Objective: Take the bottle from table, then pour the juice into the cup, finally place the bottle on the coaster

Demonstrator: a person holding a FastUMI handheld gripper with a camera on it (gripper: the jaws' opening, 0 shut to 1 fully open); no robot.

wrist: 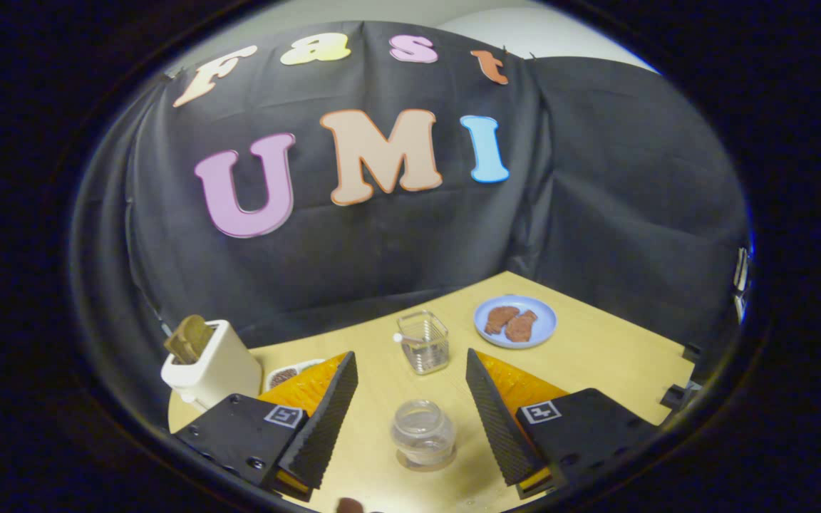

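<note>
A small clear bottle (pixel 422 431) stands upright on the wooden table (pixel 596 370), between my two fingers and free of both. Under its base a thin round tan coaster (pixel 426 462) shows at the edge. My gripper (pixel 410 355) is open, with the ribbed black fingers (pixel 325 420) spread wide on either side of the bottle. Just beyond the fingertips stands a square clear glass cup (pixel 425 343) with a white-tipped stick leaning in it. I cannot tell how much liquid is in the bottle or the cup.
A blue plate (pixel 515 321) with two brown pieces lies beyond the right finger. A cream toaster (pixel 209 365) with toast in it stands to the left, and a small white dish (pixel 289 373) peeks out behind the left finger. The black cloth wall closes the back.
</note>
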